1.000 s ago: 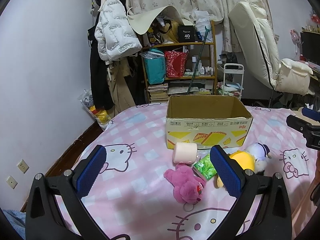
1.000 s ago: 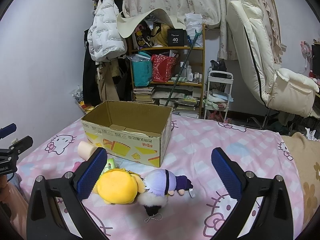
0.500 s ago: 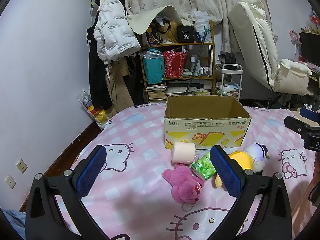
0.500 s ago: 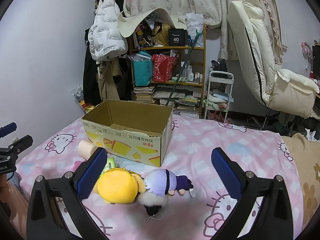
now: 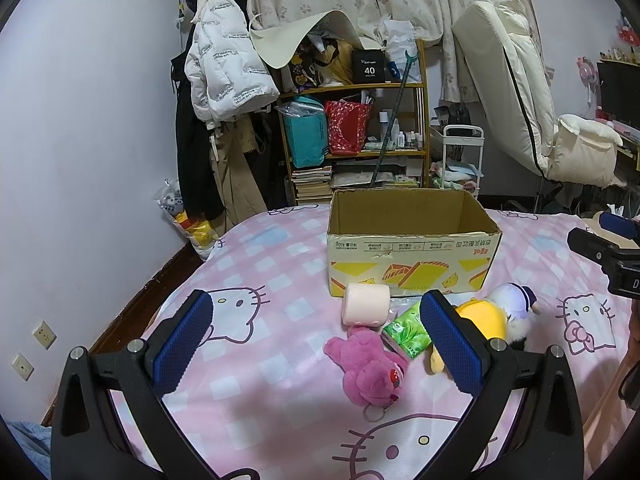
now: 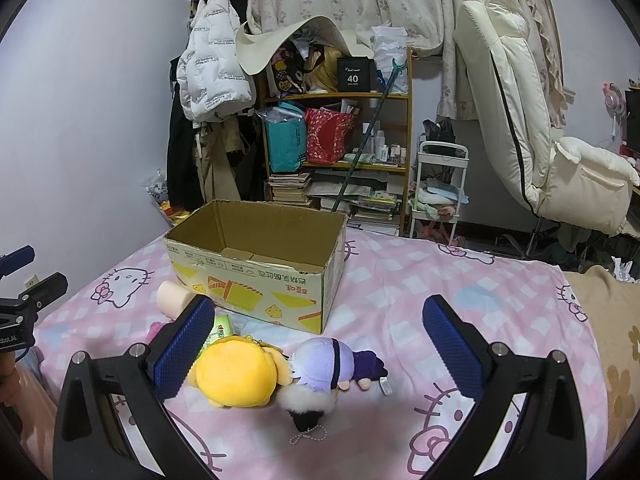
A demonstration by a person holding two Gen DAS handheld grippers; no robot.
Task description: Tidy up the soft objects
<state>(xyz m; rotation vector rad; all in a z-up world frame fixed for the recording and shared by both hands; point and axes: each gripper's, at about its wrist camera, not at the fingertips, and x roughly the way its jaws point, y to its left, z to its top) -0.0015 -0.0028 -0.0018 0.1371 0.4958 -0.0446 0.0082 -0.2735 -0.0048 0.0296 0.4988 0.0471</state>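
Note:
An open cardboard box stands on the pink bed. In front of it lie a pink roll, a green tissue pack, a magenta plush bear, a yellow plush and a purple-white plush. My left gripper hangs open above the bed, with the bear between its fingers' line of sight but apart from them. My right gripper is open too, held over the yellow and purple plushes without touching them.
The pink checked bedsheet stretches left of the box and to its right. Behind the bed are a cluttered wooden shelf, hanging coats, a white cart and a cream recliner.
Both grippers shift only slightly; the left view drifts a little so the box and toys sit marginally lower and leftward. All objects stay where they lie.

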